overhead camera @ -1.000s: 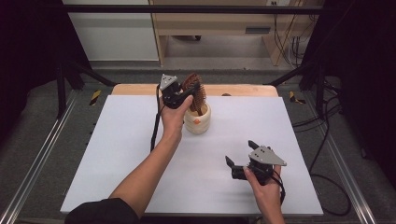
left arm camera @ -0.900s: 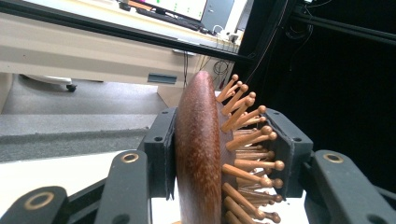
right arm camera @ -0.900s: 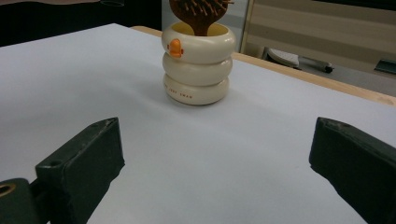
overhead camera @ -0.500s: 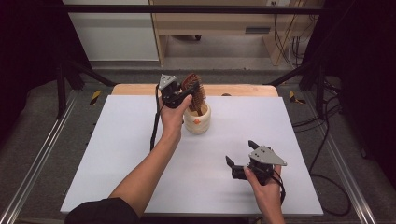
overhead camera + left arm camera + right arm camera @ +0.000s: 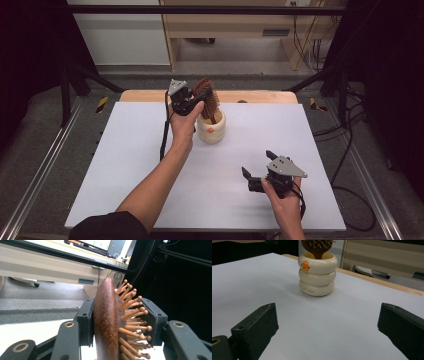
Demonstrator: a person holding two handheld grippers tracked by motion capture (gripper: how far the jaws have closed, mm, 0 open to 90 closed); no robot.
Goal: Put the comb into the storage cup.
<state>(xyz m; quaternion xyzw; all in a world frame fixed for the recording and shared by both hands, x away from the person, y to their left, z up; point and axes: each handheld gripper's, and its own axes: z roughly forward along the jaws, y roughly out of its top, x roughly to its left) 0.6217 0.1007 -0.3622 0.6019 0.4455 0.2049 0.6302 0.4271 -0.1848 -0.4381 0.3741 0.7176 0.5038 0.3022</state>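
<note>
A brown wooden hairbrush (image 5: 207, 98) stands with its handle down in a cream ribbed holder (image 5: 211, 127) near the table's far middle. My left gripper (image 5: 192, 100) is shut on the brush's head; in the left gripper view the pads press the smooth back (image 5: 106, 322) and the bristle side. The same holder (image 5: 317, 273), bearing a small orange mark, stands ahead in the right gripper view with the brush (image 5: 317, 247) rising out of it. My right gripper (image 5: 256, 170) rests low at the front right, open, with nothing between its fingers.
The white table top (image 5: 125, 165) lies on a wooden board whose edge (image 5: 260, 96) shows at the back. Metal rails run along both sides. A wooden desk (image 5: 235, 25) and cables stand behind the table.
</note>
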